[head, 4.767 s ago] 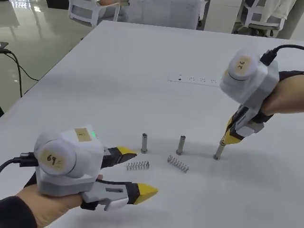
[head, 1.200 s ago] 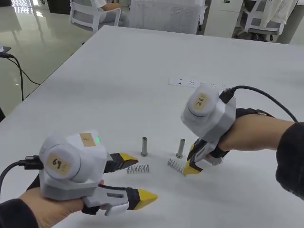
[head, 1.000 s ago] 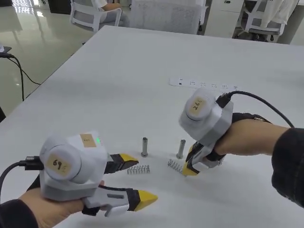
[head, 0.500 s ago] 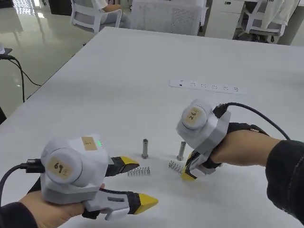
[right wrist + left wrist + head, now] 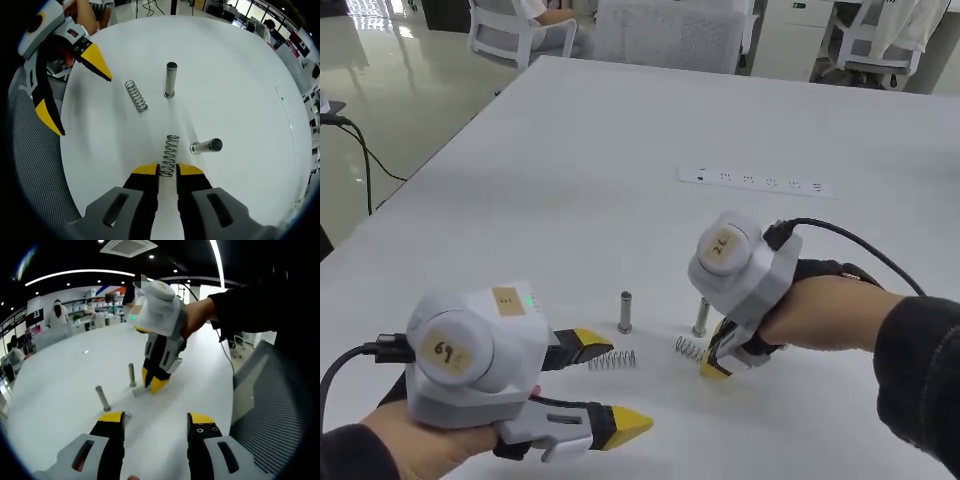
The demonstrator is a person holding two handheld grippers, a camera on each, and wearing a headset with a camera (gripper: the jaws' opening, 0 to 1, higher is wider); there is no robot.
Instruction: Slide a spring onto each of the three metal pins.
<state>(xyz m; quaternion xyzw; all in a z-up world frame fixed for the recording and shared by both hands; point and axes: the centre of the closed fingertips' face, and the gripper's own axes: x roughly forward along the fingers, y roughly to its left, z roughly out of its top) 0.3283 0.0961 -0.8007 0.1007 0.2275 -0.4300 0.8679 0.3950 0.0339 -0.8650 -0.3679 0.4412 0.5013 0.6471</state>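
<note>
Obs., right side: the right gripper (image 5: 168, 170) has its jaws drawn in to a narrow gap, tips down on the white table (image 5: 570, 150). The near end of one spring (image 5: 170, 150) is pinched between the tips. This spring lies flat, its free end pointing away from the jaws. The near pin (image 5: 205, 146) stands just to its right, not touching it. The far pin (image 5: 170, 80) stands upright further on. Both pins are bare. The second spring (image 5: 136, 95) lies flat just left of the far pin, apart from it.

Obs., left side: the left gripper (image 5: 156, 418) has its jaws spread wide with nothing between them. In the head view one yellow tip sits just beside the second spring's end; contact cannot be told. In the left gripper view the right gripper stands steeply, tips down, close by the two pins.

Other: a power strip (image 5: 755, 182) lies well beyond the pins. A dark sleeve (image 5: 920, 360) covers the arm behind the right gripper.
</note>
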